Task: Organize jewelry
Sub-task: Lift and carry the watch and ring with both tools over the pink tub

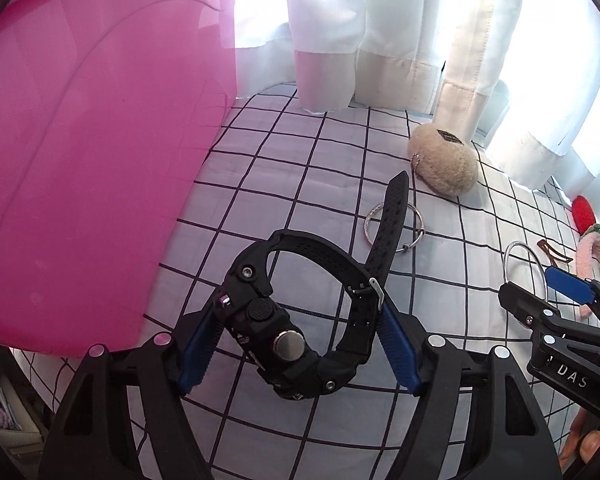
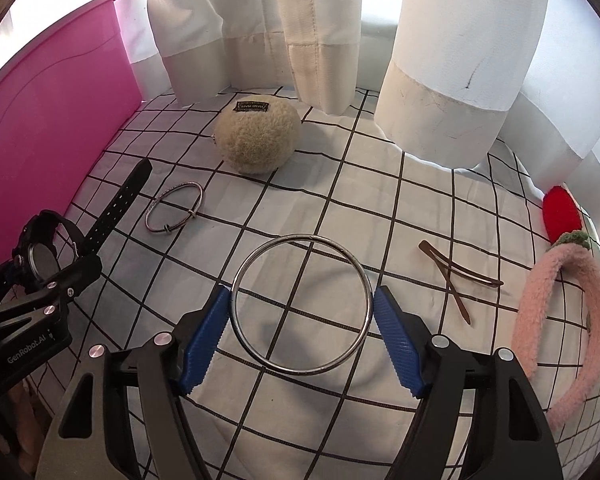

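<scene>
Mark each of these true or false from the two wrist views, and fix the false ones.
1. The left tool is shut on the black rubber-strapped wristwatch. True.
2. The right tool holds a gold chain necklace. False: it grips a large plain silver metal ring.
3. The smaller silver bangle with a clasp lies on the black-checked white cloth, touched by neither tool. True.
4. The beige fuzzy ball-shaped pouch sits inside the pink plastic bin. False: it rests on the cloth, in front of the white curtains.
5. The fluffy pink headband lies to the right of the brown hair clip. True.
</scene>
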